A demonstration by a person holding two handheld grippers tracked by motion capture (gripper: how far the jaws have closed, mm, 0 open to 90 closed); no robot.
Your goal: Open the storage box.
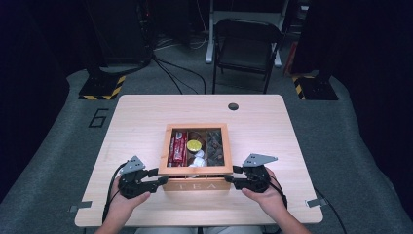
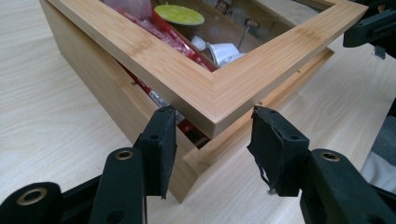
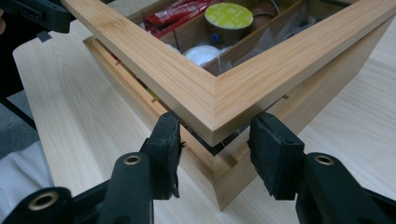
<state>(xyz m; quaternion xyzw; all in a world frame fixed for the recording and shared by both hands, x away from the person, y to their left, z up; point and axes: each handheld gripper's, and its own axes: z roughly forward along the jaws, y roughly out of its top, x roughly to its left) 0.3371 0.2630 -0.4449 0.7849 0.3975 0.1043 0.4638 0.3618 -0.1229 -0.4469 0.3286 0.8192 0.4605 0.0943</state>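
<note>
A wooden tea box [image 1: 197,185] stands near the table's front edge, its framed glass lid [image 1: 195,170] raised a little above the body at the front. My left gripper [image 1: 160,176] is shut on the lid's front left corner [image 2: 212,100], with a pad on each side of it. At the front right corner [image 3: 215,100] my right gripper [image 1: 233,176] grips the lid in the same way. Through the glass I see red packets [image 1: 178,147], a yellow-topped capsule [image 1: 194,145] and white capsules [image 1: 198,157]. A gap shows between lid and box in both gripper views.
The light wooden table [image 1: 136,122] has a round cable hole [image 1: 233,106] at the back. A black folding chair [image 1: 246,44] stands beyond the table on grey carpet. Stands with yellow-black bases [image 1: 102,87] flank the far corners.
</note>
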